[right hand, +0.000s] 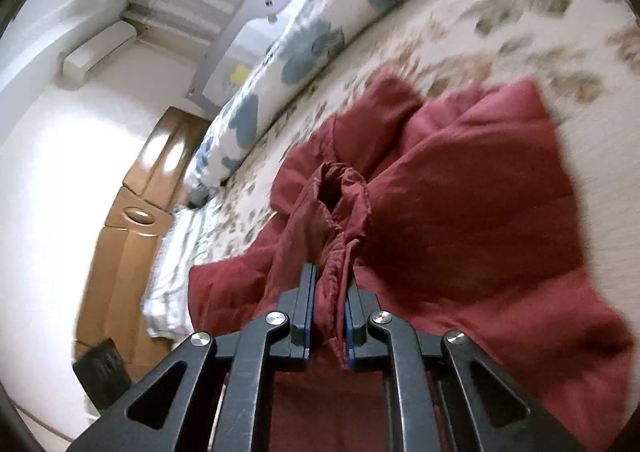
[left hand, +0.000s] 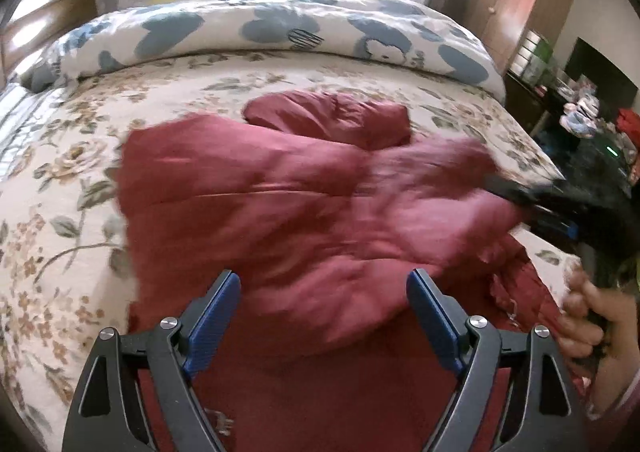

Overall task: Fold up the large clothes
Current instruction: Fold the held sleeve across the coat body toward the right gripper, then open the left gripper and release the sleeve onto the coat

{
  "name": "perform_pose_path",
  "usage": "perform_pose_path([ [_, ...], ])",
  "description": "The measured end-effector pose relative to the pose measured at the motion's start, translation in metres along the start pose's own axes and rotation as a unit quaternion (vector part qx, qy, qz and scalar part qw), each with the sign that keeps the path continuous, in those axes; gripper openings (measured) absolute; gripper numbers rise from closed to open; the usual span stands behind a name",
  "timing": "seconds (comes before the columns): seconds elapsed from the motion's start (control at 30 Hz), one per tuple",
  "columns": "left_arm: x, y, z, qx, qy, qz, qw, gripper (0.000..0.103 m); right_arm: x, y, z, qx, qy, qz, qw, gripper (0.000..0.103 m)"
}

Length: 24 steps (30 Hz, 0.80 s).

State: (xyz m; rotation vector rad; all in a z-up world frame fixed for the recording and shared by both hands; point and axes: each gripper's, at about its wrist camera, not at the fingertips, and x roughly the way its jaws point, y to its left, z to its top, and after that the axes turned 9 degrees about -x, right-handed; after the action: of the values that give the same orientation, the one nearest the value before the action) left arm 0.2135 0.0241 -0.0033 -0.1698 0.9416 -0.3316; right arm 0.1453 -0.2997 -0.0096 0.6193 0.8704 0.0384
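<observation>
The red padded jacket [left hand: 288, 204] lies spread on the bed [left hand: 60, 180], over the flowered bedspread, with its hood [left hand: 332, 116] pointing toward the rolled duvet [left hand: 280, 24] at the far side.

The right tongs [right hand: 329, 304] are closed on a bunched sleeve cuff [right hand: 340, 212], the fabric pinched between the blue pads, and the sleeve is lifted off the jacket's body. In the left wrist view the right tongs [left hand: 520, 196] reach in from the right across the jacket. The left tongs [left hand: 324, 292] hang wide open just above the lower part of the jacket, holding nothing.

Risks from here, as I judge them:
- The cuff is gripped only by a narrow gathered bit, and slick padded fabric may slide out if the sleeve is pulled fast.
- With the left tongs not pressing anything down, dragging the sleeve could shift or rumple the whole jacket instead of making a clean fold.
- The puffy filling will likely spring back, so a sleeve laid across may not stay flat.
- Both views are smeared by motion, so I cannot be sure how much of the cuff is really caught.

No containers sit on the bed. A wooden wardrobe [left hand: 516, 0] stands with doors shut beyond it, its contents hidden.
</observation>
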Motion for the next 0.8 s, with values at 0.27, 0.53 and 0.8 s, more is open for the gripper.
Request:
perform_pose_path([
  [0.27, 0.006, 0.026, 0.016, -0.041, -0.010, 0.032, 0.9986, 0.067, -0.021, -0.015, -0.014, -0.026, 0.000, -0.075, 0.997, 0.010],
  [0.53, 0.075, 0.024, 0.024, -0.027, 0.044, 0.059, 0.9969, 0.050, -0.017, -0.022, -0.022, -0.029, 0.008, -0.090, 0.995, 0.010],
  [0.8, 0.096, 0.016, 0.021, -0.024, 0.049, 0.094, 0.9941, 0.051, -0.053, 0.005, -0.011, -0.070, -0.063, -0.151, 0.984, 0.018],
])
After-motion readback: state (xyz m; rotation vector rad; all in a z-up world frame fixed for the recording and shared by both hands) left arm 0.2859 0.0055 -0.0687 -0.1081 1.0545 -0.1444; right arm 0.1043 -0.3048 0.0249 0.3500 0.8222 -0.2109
